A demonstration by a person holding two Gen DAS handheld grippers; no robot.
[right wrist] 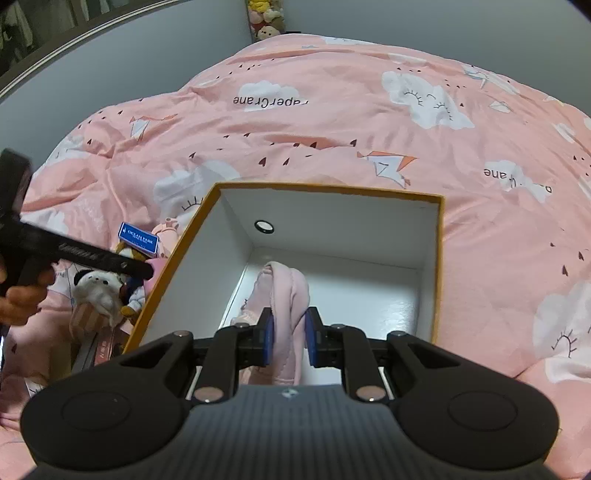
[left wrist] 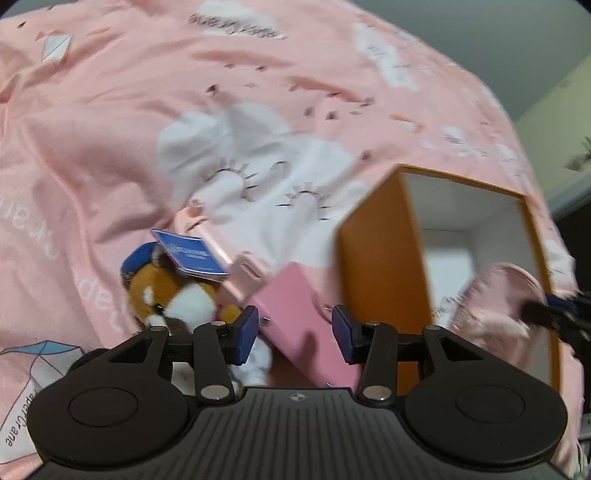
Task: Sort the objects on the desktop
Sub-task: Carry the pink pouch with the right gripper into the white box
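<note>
An orange box with a white inside [right wrist: 439, 258] sits on the pink bedcover; it also shows in the left wrist view [left wrist: 373, 258]. My right gripper [right wrist: 289, 341] is shut on a soft pink pouch [right wrist: 284, 295] and holds it inside the box; the pouch shows blurred in the left wrist view [left wrist: 495, 306]. My left gripper [left wrist: 294, 330] is open and empty, just above a flat pink case [left wrist: 295, 317]. A brown and white plush toy [left wrist: 173, 295] with a blue tag [left wrist: 192, 254] lies left of the case.
The pink quilt [right wrist: 332, 129] covers the whole bed. A white plush toy [right wrist: 98, 291] and a striped pink item [right wrist: 86, 317] lie left of the box. A grey wall [right wrist: 443, 22] stands behind the bed.
</note>
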